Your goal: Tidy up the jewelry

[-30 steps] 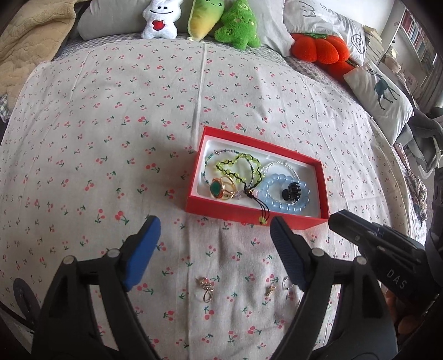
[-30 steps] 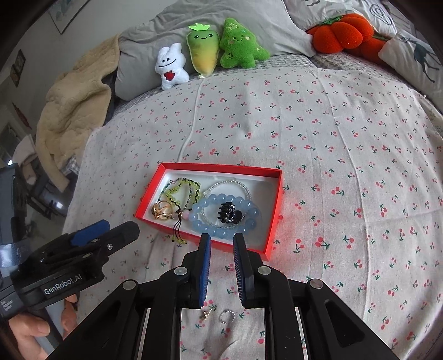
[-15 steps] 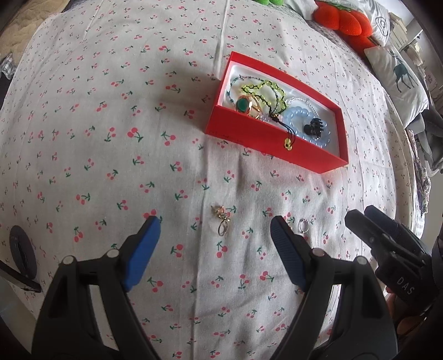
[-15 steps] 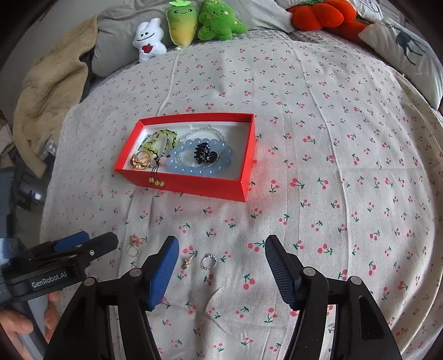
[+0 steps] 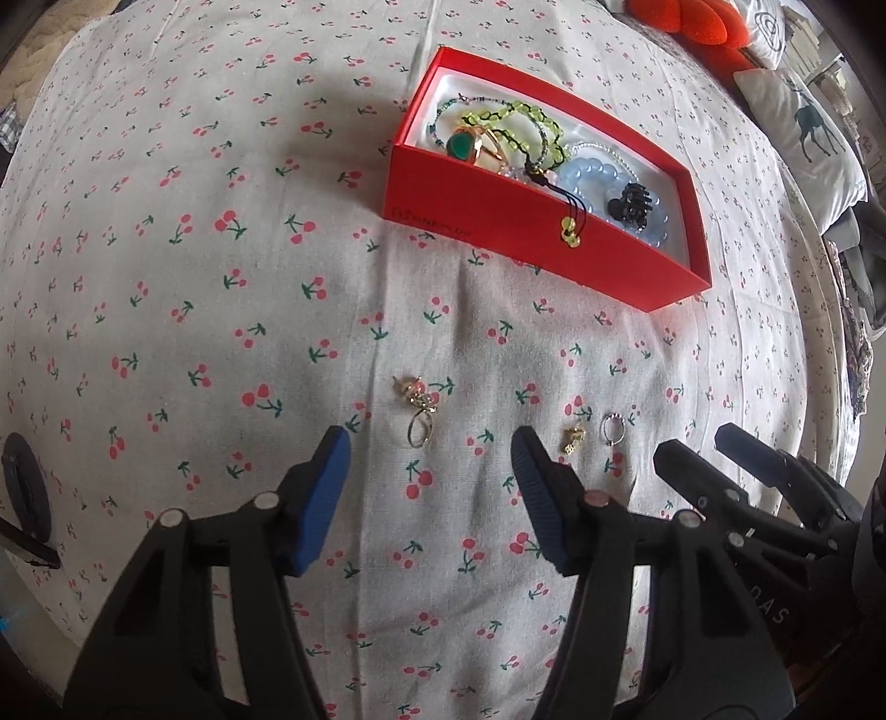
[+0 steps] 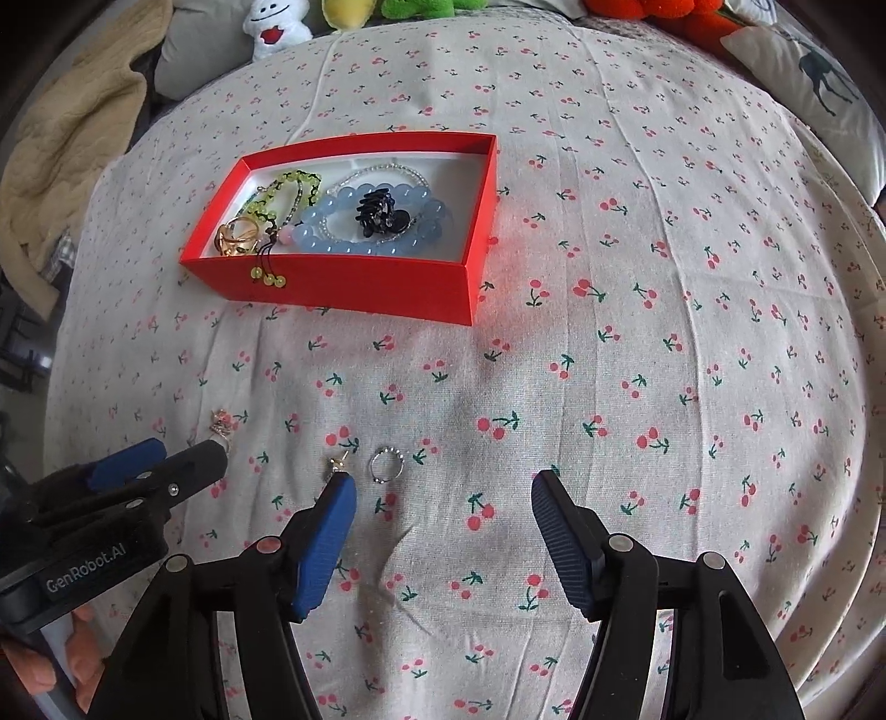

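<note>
A red box (image 5: 531, 252) (image 6: 354, 285) on the cherry-print bedspread holds a green-stone ring, a green bead bracelet, a blue bead bracelet (image 6: 376, 241) and a black hair claw (image 6: 379, 213). Three small pieces lie loose in front of it: a gold ring with a charm (image 5: 419, 412) (image 6: 221, 423), a small gold earring (image 5: 573, 440) (image 6: 336, 464) and a silver ring (image 5: 612, 429) (image 6: 386, 464). My left gripper (image 5: 431, 462) is open, just short of the gold ring. My right gripper (image 6: 443, 501) is open, with the silver ring just ahead of its left finger.
Plush toys (image 6: 277, 25), an orange plush (image 5: 686, 25) and a deer-print pillow (image 6: 814, 83) line the head of the bed. A tan blanket (image 6: 61, 138) lies at the left. The bed's edge is near the right.
Both grippers have dropped lower and come toward the loose pieces on the bedspread. The right gripper has gone from shut to open. The box now sits farther ahead.
</note>
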